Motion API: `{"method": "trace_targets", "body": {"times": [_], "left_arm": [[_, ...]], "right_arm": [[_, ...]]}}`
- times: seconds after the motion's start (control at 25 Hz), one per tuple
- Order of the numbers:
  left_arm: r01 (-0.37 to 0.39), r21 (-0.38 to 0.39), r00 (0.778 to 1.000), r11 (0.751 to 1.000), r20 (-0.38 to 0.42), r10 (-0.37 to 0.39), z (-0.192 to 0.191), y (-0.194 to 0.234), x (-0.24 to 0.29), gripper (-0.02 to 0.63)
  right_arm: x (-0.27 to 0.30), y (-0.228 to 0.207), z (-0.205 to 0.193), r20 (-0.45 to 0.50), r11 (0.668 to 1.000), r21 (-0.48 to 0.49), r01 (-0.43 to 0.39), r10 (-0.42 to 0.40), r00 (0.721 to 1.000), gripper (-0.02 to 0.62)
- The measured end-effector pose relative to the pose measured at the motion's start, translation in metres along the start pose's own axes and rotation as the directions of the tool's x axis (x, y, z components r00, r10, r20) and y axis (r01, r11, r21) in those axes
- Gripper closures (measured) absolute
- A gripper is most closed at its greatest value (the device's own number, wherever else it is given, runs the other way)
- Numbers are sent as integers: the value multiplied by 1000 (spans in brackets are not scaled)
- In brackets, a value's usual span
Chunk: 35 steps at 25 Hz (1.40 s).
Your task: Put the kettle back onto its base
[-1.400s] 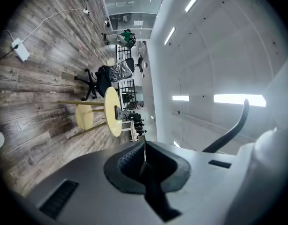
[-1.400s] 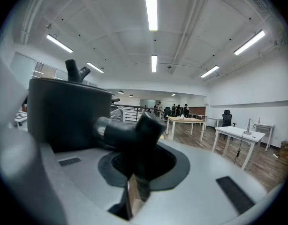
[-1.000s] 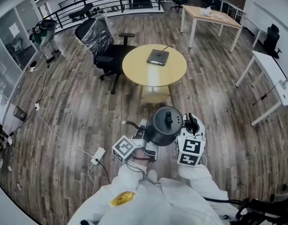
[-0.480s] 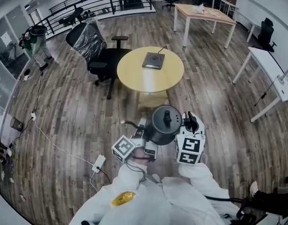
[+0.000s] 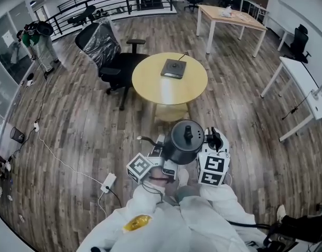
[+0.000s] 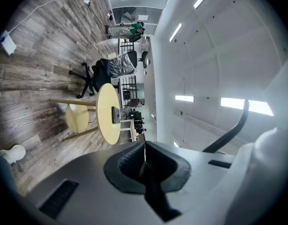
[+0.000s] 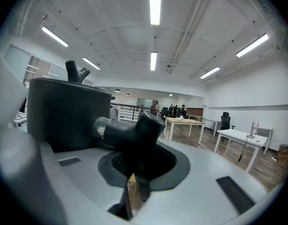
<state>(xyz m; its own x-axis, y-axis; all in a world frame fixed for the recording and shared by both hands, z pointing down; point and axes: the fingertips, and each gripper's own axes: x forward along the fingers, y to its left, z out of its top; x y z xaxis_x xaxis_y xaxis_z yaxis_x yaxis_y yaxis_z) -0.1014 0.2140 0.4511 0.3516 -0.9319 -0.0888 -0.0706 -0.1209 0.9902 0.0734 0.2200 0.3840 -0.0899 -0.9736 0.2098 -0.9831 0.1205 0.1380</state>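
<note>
A black kettle [image 5: 184, 140] with a thin curved spout [image 5: 145, 138] hangs over the wooden floor, close in front of the person. My right gripper [image 5: 213, 139] is shut on the kettle's handle [image 7: 134, 135], and the dark body [image 7: 64, 114] fills the left of the right gripper view. At the kettle's left side, my left gripper [image 5: 162, 152] has its jaws pressed together [image 6: 144, 172] with nothing seen between them; the spout [image 6: 228, 132] arcs beside it. The flat grey base [image 5: 173, 69] lies on a round yellow table [image 5: 150, 83] further ahead.
A black office chair [image 5: 106, 41] wrapped in plastic stands left of the round table. A white power strip [image 5: 107, 181] and its cable lie on the floor at the left. There is a white desk [image 5: 302, 83] at the right and a wooden table [image 5: 232, 17] at the back.
The kettle stays held the same way in both grippers. The round table has shifted slightly in the view, and a foot now shows below the grippers.
</note>
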Motion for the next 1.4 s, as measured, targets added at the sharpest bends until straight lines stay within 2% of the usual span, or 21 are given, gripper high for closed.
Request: {"method": "trace_targets", "body": {"times": [0.56,1.0,1.4], "left_arm": [[-3,33,999,999,45,2,29,10,56,611],[-10,36,997,999,81,8,57,16,148,611],[-7,44,995,999,95,3,61,22,237,611]], "right_arm": [[71,-2,8,15,999,8,-51,51,999,543],[170,-19,34,23,996,6,-92,92,995,543],[251,-57,49,32,995,2,-103,103,994,543]]}}
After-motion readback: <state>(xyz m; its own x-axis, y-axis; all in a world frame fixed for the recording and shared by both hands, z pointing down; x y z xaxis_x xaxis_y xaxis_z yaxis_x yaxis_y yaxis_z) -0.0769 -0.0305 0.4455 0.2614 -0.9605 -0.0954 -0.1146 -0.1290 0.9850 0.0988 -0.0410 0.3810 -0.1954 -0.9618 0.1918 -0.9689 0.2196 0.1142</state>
